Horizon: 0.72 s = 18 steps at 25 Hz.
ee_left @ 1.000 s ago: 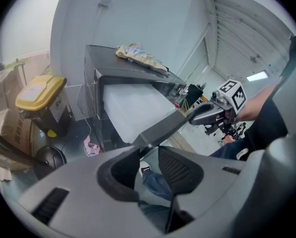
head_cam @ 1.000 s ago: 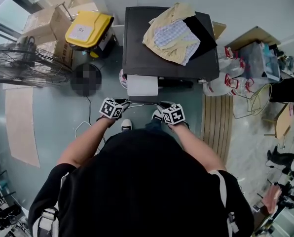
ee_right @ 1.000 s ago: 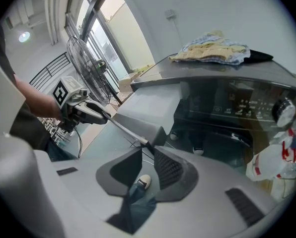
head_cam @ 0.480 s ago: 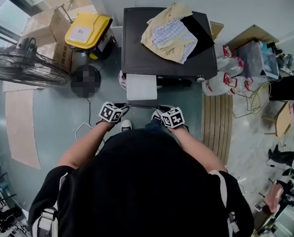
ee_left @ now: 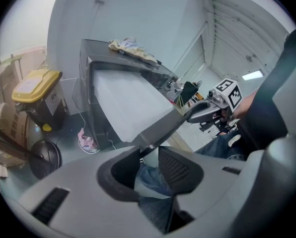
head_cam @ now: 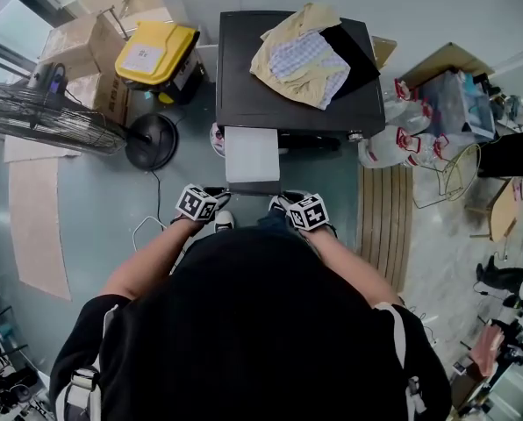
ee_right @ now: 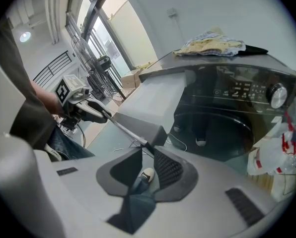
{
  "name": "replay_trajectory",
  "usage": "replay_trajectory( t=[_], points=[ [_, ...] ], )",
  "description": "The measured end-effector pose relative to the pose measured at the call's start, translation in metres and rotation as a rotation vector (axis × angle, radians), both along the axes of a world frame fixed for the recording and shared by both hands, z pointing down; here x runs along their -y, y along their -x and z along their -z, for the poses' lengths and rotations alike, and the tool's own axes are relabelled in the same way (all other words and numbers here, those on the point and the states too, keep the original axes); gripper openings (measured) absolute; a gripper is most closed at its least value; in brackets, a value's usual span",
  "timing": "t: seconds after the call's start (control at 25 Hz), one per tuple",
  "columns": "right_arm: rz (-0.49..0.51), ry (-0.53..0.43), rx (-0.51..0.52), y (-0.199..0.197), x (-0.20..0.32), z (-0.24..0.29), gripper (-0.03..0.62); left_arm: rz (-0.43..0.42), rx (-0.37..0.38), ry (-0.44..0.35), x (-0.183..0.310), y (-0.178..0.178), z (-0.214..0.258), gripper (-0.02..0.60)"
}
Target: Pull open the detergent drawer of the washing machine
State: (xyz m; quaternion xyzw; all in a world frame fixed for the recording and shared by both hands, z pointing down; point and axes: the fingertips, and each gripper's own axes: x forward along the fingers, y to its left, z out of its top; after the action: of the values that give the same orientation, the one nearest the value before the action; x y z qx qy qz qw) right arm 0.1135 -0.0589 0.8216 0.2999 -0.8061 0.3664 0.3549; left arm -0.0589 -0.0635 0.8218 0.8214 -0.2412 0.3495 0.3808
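Detergent drawer (head_cam: 251,153) already well out of washing machine (head_cam: 244,77); likely only last stretch of pull left. Left tongs (ee_left: 150,150) partly closed, clamped on one end of front panel (ee_left: 168,124); right tongs (ee_right: 147,152) likewise on other end. Drawer stretches ahead, panel spanning between tongs.

Overall: bright, even light, with clear colour in all three views.
Source: daylight from the window (ee_right: 111,31) left of the washing machine (head_cam: 244,103); a ceiling lamp (ee_left: 252,75) glows white out in front of the machine.
Brightest: the detergent drawer (head_cam: 251,154) at the machine's front, nearly washed out.
Reflections: the machine's glossy dark front mirrors the floor.
Shadows: soft and faint beside the machine.
Focus: the left gripper (ee_left: 148,155) and right gripper (ee_right: 147,155) are slightly soft; the machine behind them is sharp.
Distortion: the machine's straight edges bow, and both gripper views have black corners.
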Motion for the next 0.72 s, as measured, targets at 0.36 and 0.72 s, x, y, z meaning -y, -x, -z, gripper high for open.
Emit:
replay_trajectory(
  t=[0.36,0.72],
  points=[
    [-0.025,0.003,0.013,-0.0022,-0.0051,-0.0016,0.074,-0.010,-0.004,-0.005,-0.0038,-0.0019,-0.0008,0.121],
    [-0.059,0.017,0.045,-0.0051,-0.0113,-0.0004,0.071,0.020,-0.008,0.012,-0.0055,0.0013,-0.0022,0.129]
  ],
)
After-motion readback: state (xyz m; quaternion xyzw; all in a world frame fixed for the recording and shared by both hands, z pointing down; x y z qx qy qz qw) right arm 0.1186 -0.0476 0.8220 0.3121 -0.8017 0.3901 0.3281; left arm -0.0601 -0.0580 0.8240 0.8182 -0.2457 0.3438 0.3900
